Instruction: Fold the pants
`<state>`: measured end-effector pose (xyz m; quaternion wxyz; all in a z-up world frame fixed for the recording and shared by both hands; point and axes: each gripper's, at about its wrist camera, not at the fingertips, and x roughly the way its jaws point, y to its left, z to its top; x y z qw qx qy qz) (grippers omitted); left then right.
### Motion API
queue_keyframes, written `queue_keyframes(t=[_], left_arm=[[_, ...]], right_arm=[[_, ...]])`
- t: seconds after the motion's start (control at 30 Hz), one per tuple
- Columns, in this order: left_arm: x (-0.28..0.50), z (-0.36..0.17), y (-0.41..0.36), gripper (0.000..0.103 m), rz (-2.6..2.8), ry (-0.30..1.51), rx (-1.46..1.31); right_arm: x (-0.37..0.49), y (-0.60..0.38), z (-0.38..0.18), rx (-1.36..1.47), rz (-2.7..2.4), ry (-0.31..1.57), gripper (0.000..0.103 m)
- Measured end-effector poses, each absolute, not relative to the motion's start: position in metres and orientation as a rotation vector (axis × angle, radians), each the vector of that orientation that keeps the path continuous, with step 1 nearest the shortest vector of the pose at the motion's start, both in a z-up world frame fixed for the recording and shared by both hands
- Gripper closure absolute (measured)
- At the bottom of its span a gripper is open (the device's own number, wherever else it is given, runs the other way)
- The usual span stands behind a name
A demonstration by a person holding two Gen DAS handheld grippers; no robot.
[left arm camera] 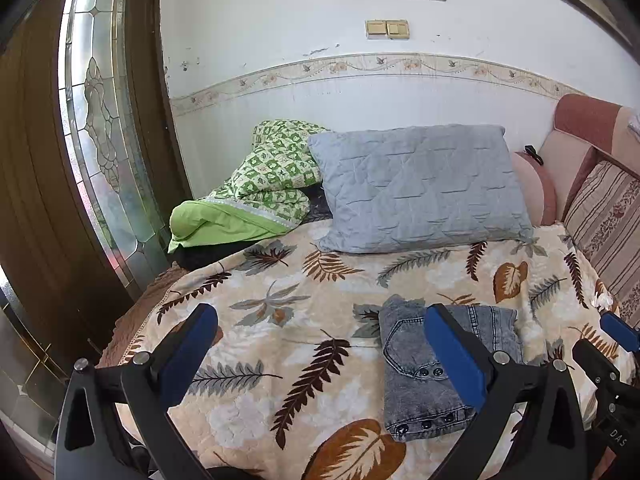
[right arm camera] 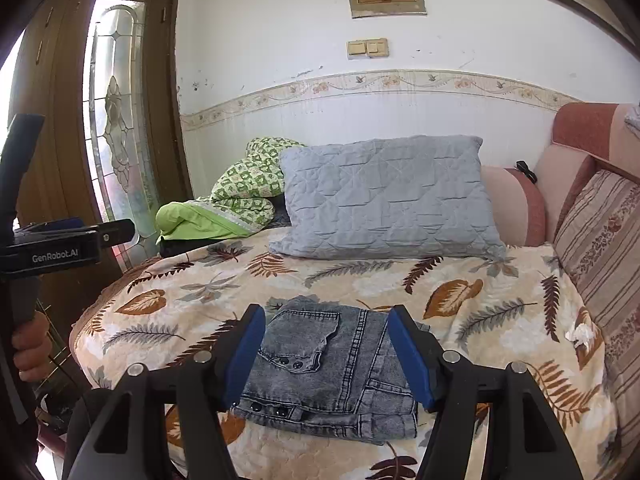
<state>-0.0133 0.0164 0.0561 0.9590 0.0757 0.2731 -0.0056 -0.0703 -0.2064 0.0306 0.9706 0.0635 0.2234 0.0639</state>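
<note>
The grey denim pants (left arm camera: 416, 380) lie folded into a compact rectangle on the leaf-patterned blanket (left arm camera: 280, 312), near the bed's front edge. They also show in the right wrist view (right arm camera: 332, 372). My left gripper (left arm camera: 320, 344) is open and empty, held above the blanket to the left of the pants, its right finger overlapping them in view. My right gripper (right arm camera: 326, 348) is open and empty, its fingers spread either side of the folded pants, above them. The right gripper's tip (left arm camera: 618, 332) shows at the right edge of the left wrist view.
A grey quilted pillow (right arm camera: 384, 200) and a green patterned quilt (right arm camera: 240, 192) lie at the back of the bed against the wall. A pink sofa back with a striped cushion (right arm camera: 600, 240) runs along the right. A wooden door with glass (left arm camera: 92, 140) stands on the left.
</note>
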Motion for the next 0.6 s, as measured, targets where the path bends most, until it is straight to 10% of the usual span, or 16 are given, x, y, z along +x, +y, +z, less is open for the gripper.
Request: queue_keyframes(t=[0.6], left_arm=[[-0.054,0.089,0.028,0.0,-0.021,0.472,0.137]], right_arm=[[-0.104,-0.19,0.066,0.1,0.151,0.366,0.036]])
